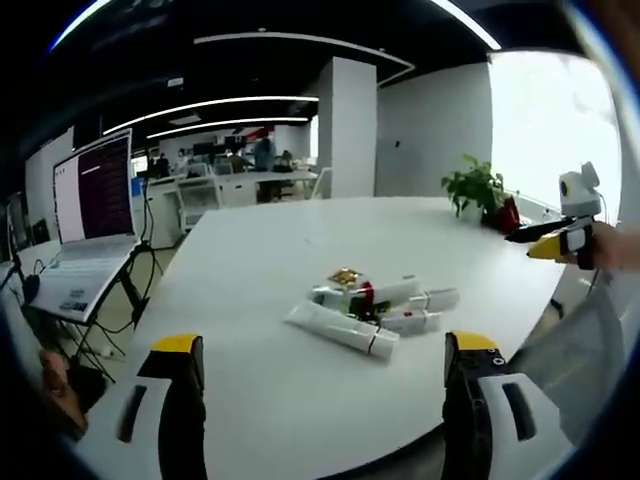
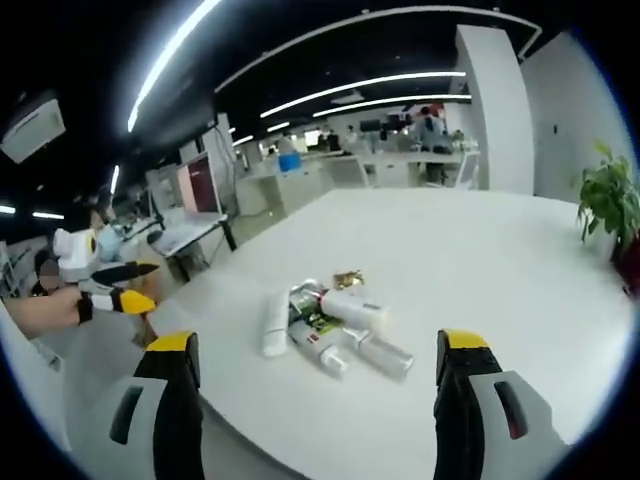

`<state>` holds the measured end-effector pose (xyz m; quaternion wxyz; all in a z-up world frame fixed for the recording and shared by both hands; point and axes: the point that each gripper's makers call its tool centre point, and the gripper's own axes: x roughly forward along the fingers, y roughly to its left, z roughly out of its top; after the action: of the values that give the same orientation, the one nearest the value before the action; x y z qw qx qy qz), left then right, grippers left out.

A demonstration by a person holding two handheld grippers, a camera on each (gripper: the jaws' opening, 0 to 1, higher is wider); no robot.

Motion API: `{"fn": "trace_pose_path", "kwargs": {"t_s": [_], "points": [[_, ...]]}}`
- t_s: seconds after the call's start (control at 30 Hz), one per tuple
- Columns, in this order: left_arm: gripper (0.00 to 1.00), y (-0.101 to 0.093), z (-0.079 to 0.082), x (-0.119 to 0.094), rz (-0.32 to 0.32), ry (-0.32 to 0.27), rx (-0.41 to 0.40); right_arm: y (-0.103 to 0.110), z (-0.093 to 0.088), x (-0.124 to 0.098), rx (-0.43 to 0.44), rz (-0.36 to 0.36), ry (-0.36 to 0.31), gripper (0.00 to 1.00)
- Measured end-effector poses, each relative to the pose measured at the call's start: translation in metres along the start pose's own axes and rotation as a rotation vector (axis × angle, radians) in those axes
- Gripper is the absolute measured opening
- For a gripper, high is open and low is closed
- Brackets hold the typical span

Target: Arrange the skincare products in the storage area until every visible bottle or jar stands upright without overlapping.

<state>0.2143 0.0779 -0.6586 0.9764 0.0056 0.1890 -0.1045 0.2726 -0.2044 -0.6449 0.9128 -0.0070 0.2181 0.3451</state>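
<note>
Ahead, the skincare pile [image 1: 370, 312] lies flat on the white table [image 1: 260, 260], well beyond both my left gripper [image 1: 325, 372] and right gripper [image 2: 318, 368], jaws wide and empty, the long white tube [image 1: 342, 330] crosswise and nearest my left.

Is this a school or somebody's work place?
It looks like an open office. There are rows of desks in the back, a laptop on a stand, strip ceiling lights, and a big white table.
</note>
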Motion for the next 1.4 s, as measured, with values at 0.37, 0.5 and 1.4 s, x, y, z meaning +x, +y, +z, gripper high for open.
{"fn": "trace_pose_path", "kwargs": {"t_s": [0.37,0.5,1.4], "points": [[0.95,0.005,-0.001,0.002,0.036,0.009,-0.002,-0.012,0.019,0.019,-0.091,0.060,0.023,0.98],[0.95,0.006,-0.005,0.005,0.025,0.030,-0.017,-0.015,0.023,0.023,-0.081,0.063,0.031,0.98],[0.92,-0.014,-0.011,0.007,-0.095,0.077,-0.038,-0.016,0.012,0.099,-0.298,0.165,0.237,0.90]]}}
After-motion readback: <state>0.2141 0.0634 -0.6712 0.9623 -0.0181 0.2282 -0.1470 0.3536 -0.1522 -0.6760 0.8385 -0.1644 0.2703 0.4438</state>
